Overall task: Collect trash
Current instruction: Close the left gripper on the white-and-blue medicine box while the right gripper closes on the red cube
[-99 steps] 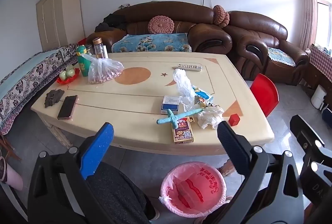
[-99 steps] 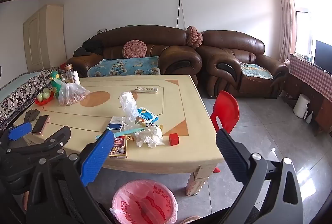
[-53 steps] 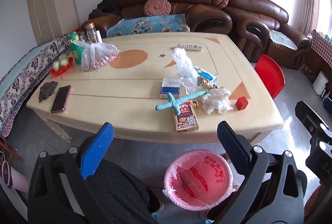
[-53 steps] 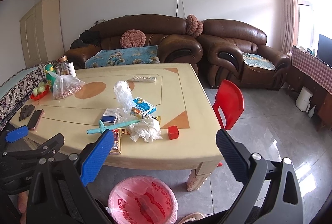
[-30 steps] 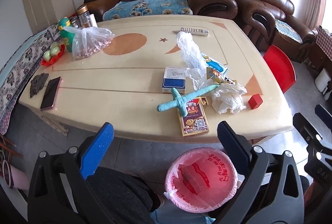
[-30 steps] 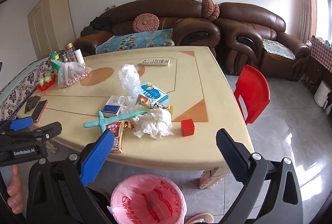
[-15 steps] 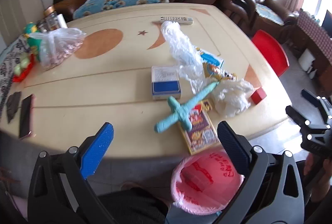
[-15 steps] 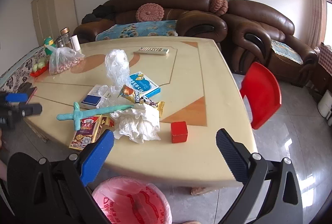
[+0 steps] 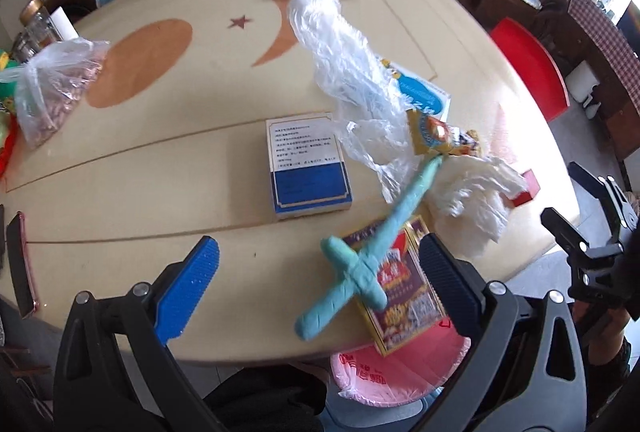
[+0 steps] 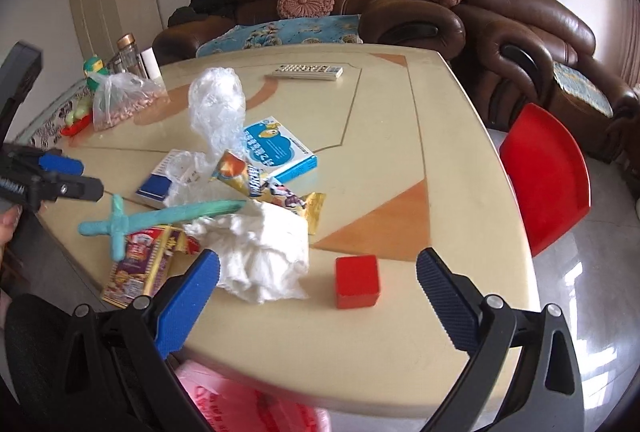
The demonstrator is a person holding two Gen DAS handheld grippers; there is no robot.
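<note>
Bright daylight, fisheye warp, slight blur

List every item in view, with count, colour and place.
table: 1, cream with orange inlays, centre
crumpled tissue: 1, white, near edge
cube: 1, red, right of the tissue
toy sword: 1, teal, lying over the snack box
snack box: 1, red-gold, overhanging the near edge
empty plastic bag: 1, clear, mid-table
snack wrapper: 1, gold, behind the tissue
blue-white boxes: 2, and
remote: 1, grey, far side
bag of nuts: 1, clear, far left
phone: 1, dark, left edge
bin: 1, pink liner, below the edge
chair: 1, red, right
sofas: brown, behind
left gripper: open
right gripper: open
</note>
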